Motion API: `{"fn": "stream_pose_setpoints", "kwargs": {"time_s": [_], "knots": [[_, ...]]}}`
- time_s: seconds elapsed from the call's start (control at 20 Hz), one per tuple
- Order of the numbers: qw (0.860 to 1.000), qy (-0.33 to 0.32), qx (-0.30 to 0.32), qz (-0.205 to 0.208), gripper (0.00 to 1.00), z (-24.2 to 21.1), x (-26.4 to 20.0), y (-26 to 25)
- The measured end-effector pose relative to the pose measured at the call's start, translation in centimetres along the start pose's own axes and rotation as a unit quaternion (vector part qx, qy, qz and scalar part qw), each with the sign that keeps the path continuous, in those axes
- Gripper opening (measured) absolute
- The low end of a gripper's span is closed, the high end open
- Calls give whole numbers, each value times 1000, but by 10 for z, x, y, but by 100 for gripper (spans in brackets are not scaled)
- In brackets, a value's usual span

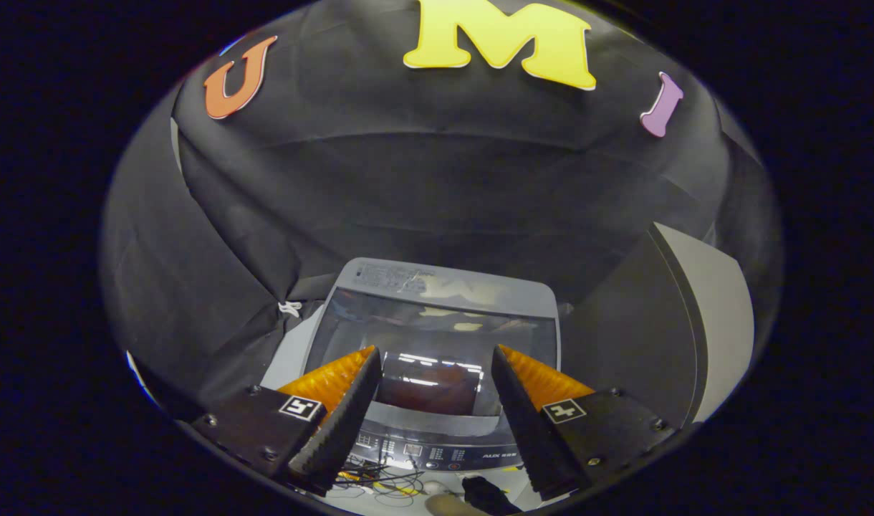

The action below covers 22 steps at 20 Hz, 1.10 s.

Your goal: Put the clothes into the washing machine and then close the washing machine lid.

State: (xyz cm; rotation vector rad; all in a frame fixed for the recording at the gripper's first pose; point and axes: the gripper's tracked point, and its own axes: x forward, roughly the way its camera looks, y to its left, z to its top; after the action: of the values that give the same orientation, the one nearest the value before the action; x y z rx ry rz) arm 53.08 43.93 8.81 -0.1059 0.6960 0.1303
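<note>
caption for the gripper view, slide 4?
Open gripper hovers empty above the top-loading washing machine, glass lid closed, control panel between its fingers.

The booth is dim, its cloth wall nearly swallowing the light. Bright streaks of overhead light glare off the glossy lid [437, 337] of the washer [444, 283]. Fisheye bending curves straight lines towards the edges, and the fingers [340, 419] look slightly soft up close.

Grey washing machine [437, 287], dark glass lid [437, 337]
</note>
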Motion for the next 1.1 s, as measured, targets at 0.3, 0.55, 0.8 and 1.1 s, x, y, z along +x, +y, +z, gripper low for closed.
{"fn": "stream_pose_setpoints", "kwargs": {"time_s": [0.3,0.55,0.8,1.1], "knots": [[1000,-1,9,5,97,-23,-33,-16],[999,-36,10,20,97,-43,-87,-36],[990,-134,35,26,97,-44,-174,-82],[968,-243,64,20,97,-82,-282,-171]]}}
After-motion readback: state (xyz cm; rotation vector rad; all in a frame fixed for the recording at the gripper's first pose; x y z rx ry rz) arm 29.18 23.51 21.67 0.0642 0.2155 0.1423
